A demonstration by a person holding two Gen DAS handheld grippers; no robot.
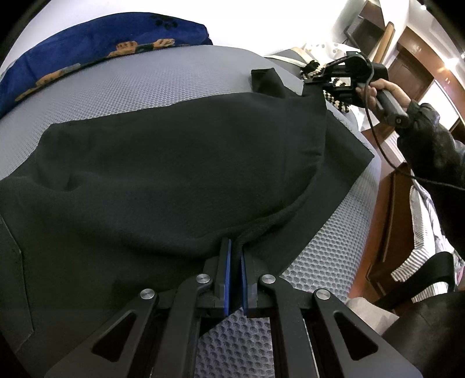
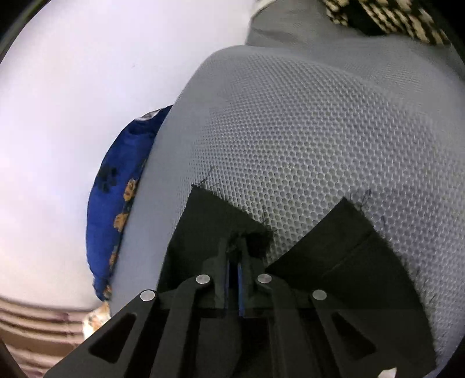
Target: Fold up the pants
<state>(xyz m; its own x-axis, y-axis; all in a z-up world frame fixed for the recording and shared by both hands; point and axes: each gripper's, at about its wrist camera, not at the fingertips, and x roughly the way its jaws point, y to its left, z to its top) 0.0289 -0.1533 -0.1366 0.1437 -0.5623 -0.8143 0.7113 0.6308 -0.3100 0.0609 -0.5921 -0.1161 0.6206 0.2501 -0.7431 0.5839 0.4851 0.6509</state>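
Note:
Black pants (image 1: 180, 162) lie spread over a grey honeycomb mat (image 1: 162, 78). My left gripper (image 1: 235, 247) is shut on a bunched edge of the pants at the near side. At the far right corner of the cloth, a hand holds my right gripper (image 1: 312, 83), which pinches the pants there. In the right wrist view the right gripper (image 2: 236, 242) is shut on a frayed hem of the pants (image 2: 209, 215), with a second leg end (image 2: 345, 232) lying beside it on the mat (image 2: 305, 130).
A blue pillow with orange prints (image 1: 96, 43) lies along the mat's far edge, the blue pillow (image 2: 116, 197) also at the left in the right wrist view. A black-and-cream checked cloth (image 2: 386, 20) sits beyond the mat. A sleeved arm (image 1: 430, 145) and wooden furniture (image 1: 389, 221) stand at the right.

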